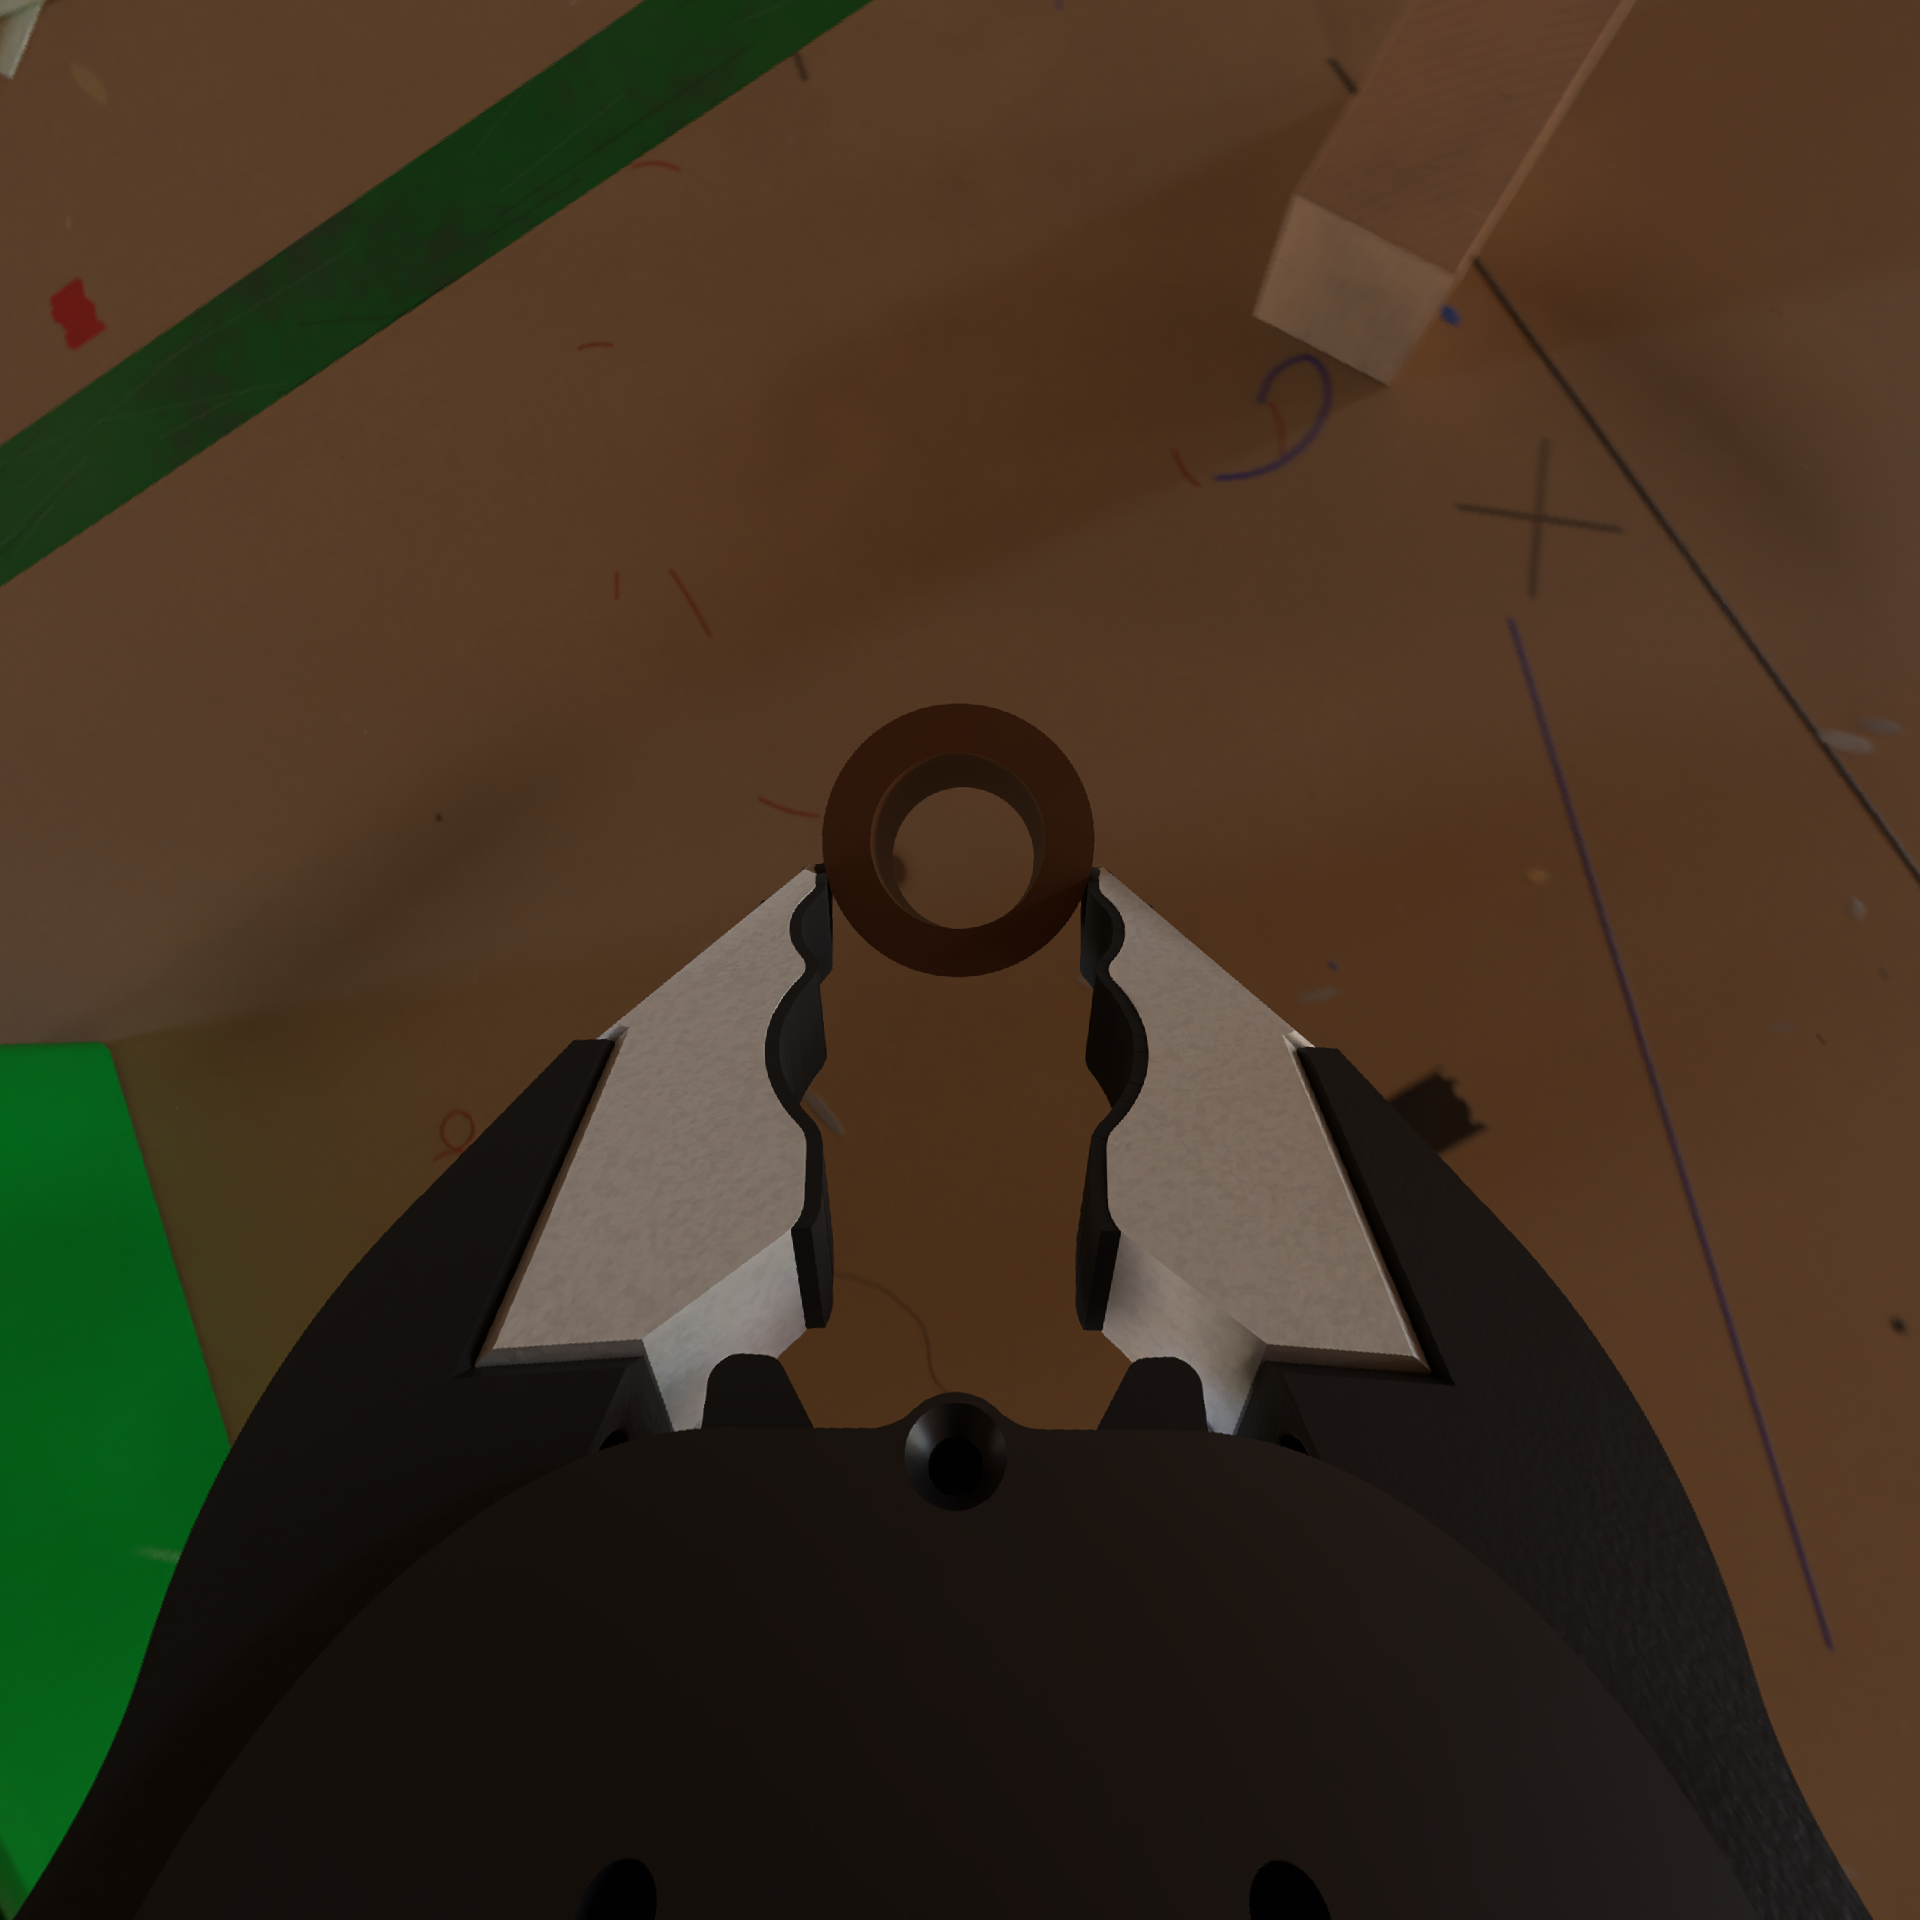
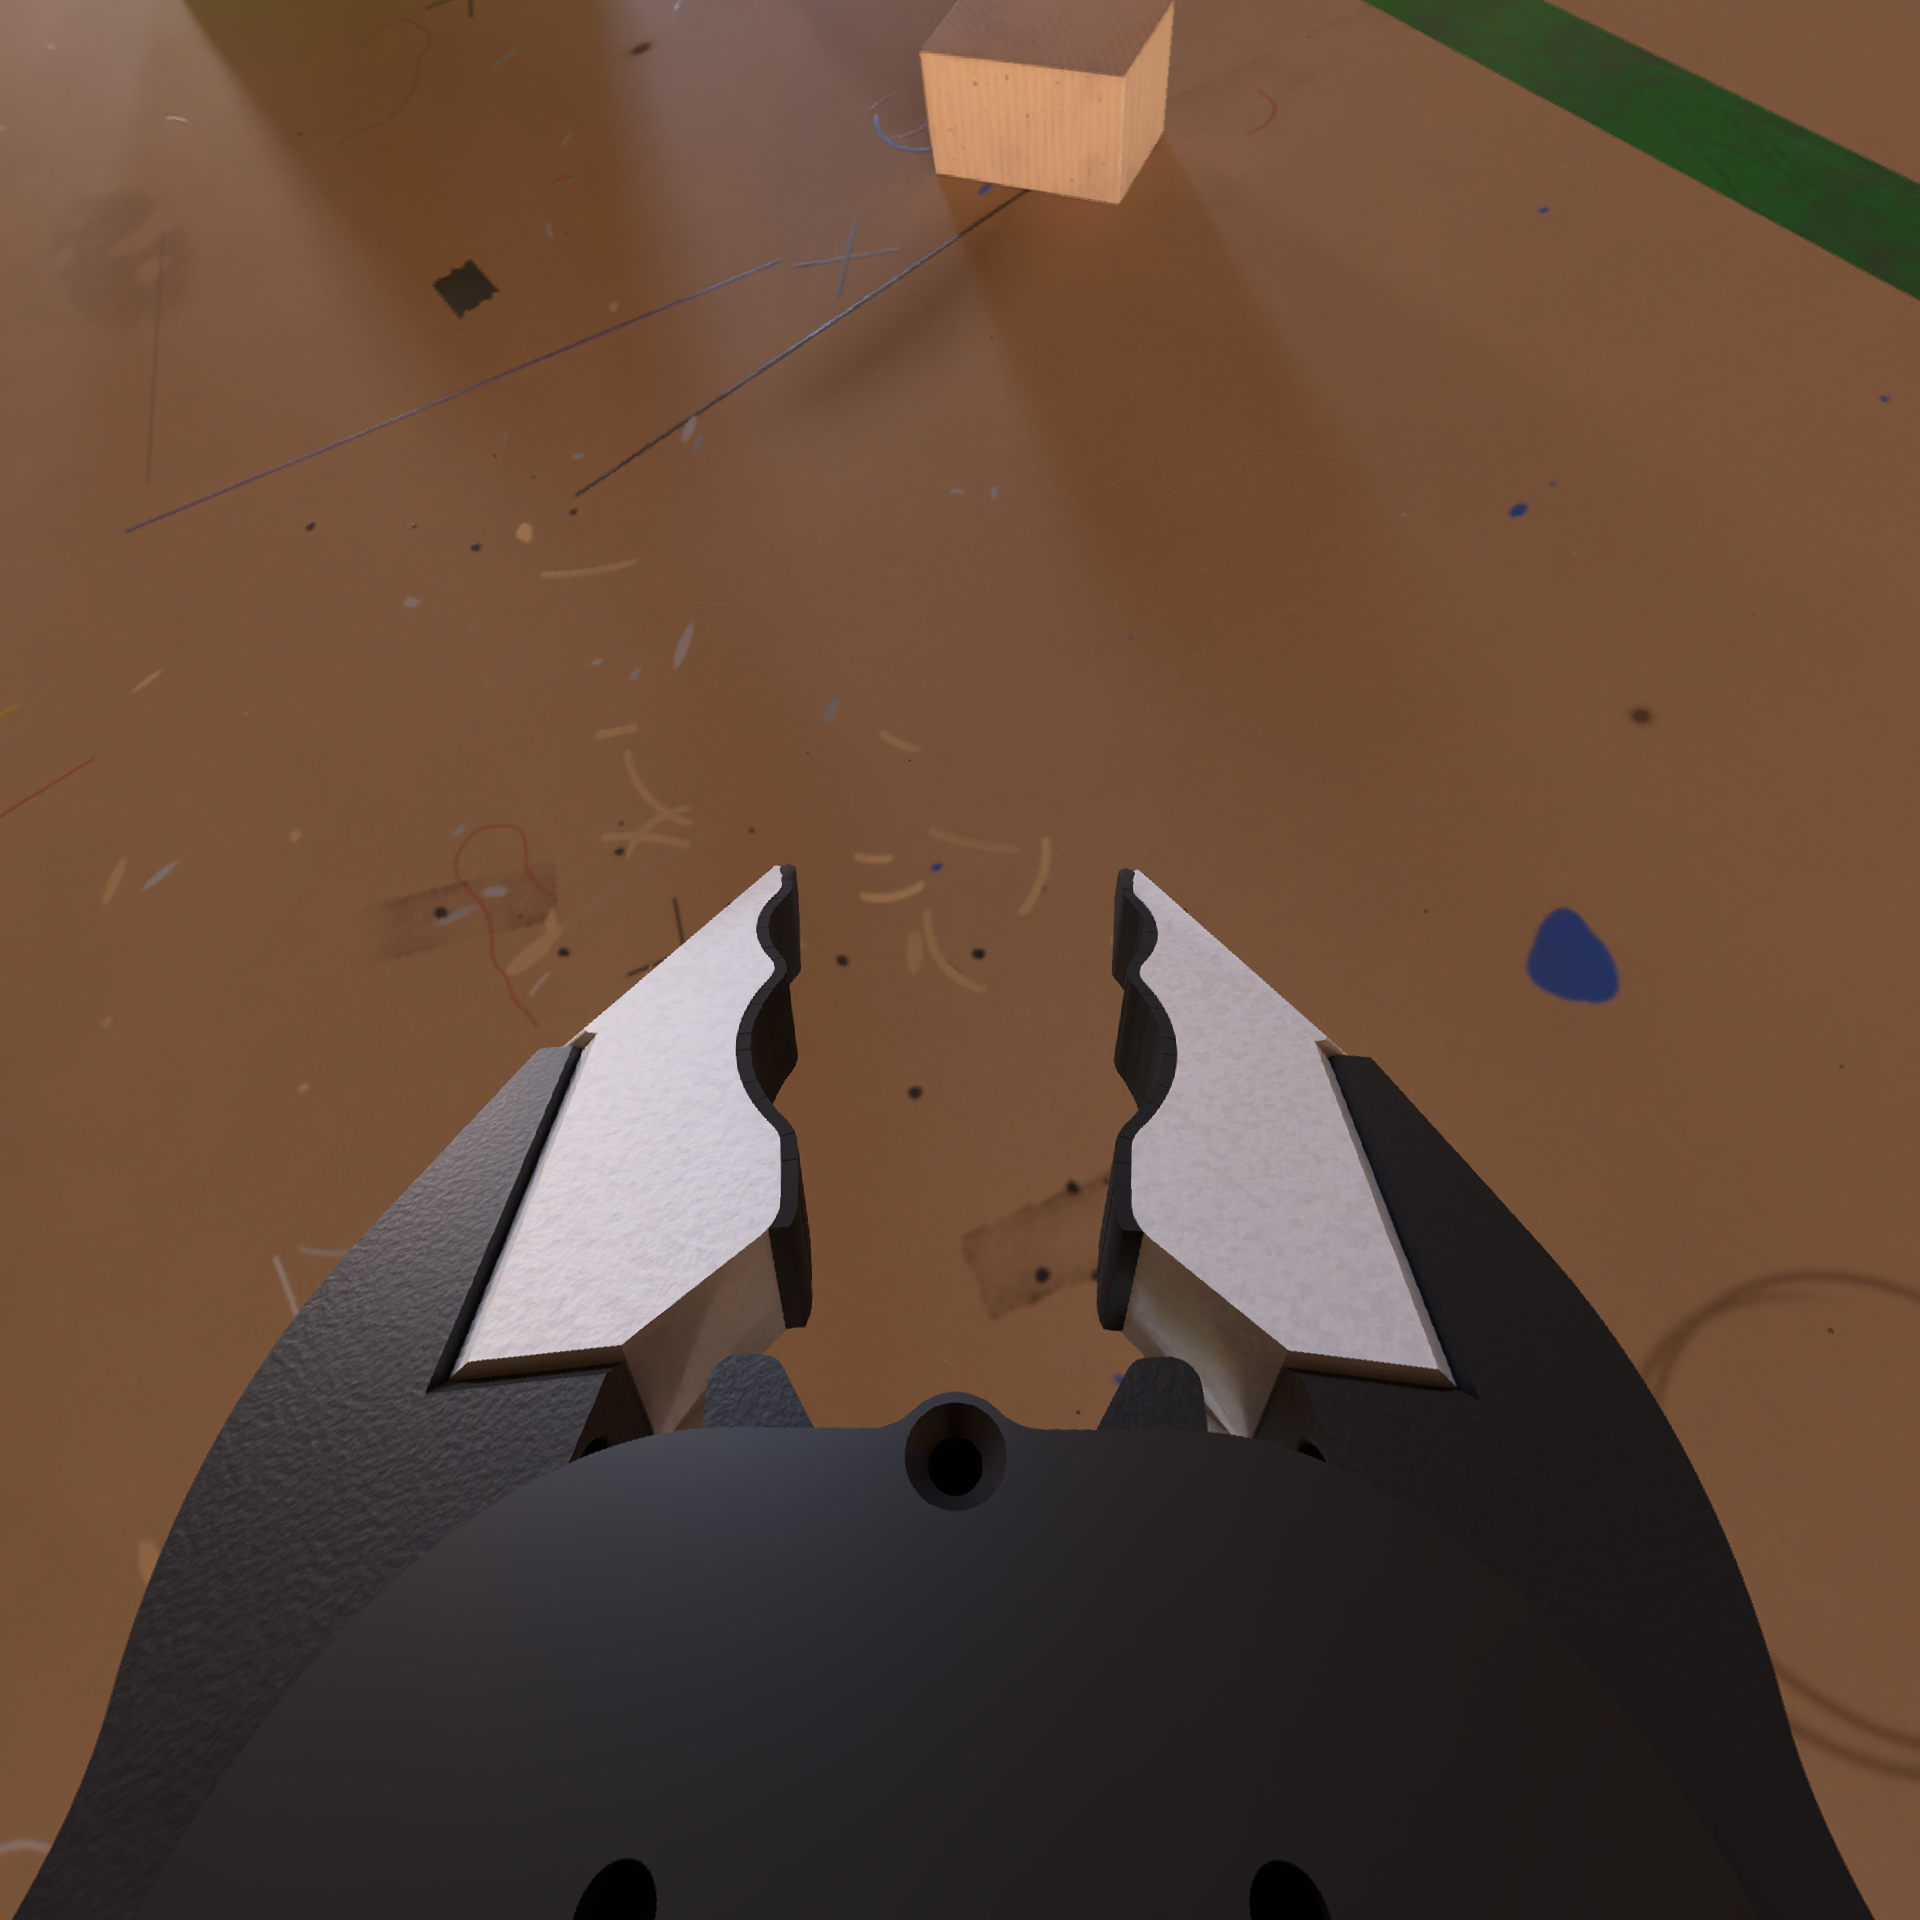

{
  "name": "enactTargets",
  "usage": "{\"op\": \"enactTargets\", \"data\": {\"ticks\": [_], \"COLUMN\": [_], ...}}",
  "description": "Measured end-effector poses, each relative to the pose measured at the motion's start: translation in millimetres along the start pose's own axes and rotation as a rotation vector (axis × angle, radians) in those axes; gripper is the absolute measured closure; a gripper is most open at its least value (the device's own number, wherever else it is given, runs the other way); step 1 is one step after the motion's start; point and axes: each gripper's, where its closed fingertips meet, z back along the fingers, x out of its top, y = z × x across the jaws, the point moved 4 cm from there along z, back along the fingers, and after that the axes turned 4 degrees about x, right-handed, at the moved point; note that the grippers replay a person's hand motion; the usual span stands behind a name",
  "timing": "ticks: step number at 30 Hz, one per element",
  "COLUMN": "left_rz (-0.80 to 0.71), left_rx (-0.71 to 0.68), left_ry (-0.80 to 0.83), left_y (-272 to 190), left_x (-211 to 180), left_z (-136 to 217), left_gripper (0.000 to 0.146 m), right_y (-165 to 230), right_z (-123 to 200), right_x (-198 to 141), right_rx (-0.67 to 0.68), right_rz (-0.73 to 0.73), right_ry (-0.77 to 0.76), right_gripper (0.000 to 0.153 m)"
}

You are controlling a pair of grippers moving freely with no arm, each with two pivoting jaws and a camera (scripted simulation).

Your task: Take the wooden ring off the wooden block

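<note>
My left gripper (image 1: pixel 956 883) is shut on the dark brown wooden ring (image 1: pixel 957 740), with both fingertips pressed against its sides. The ring is held above the brown tabletop, and I see the table through its hole. The pale wooden block (image 1: pixel 1392 208) lies on the table at the upper right of the left wrist view, apart from the ring. The block also shows in the right wrist view (image 2: pixel 1039 114), at the top centre with nothing on it. My right gripper (image 2: pixel 956 883) is open and empty above the table, well short of the block.
A green strip (image 1: pixel 364 260) crosses the table at the upper left of the left wrist view and shows at the upper right of the right wrist view (image 2: pixel 1683 135). A green flat object (image 1: pixel 73 1299) lies at the left edge. The brown tabletop (image 2: pixel 1351 623) bears scribbles and spots.
</note>
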Motion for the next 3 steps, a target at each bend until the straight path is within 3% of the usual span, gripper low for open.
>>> {"op": "enactTargets", "data": {"ticks": [3], "left_rz": [0.030], "left_rx": [0.012], "left_ry": [0.026], "left_y": [8], "left_x": [3], "left_z": [-17], "left_gripper": [0.098], "right_y": [0], "right_z": [-1], "right_x": [2], "right_rx": [-0.033], "right_rz": [-0.010], "right_ry": [0.006], "right_gripper": [0.091]}}
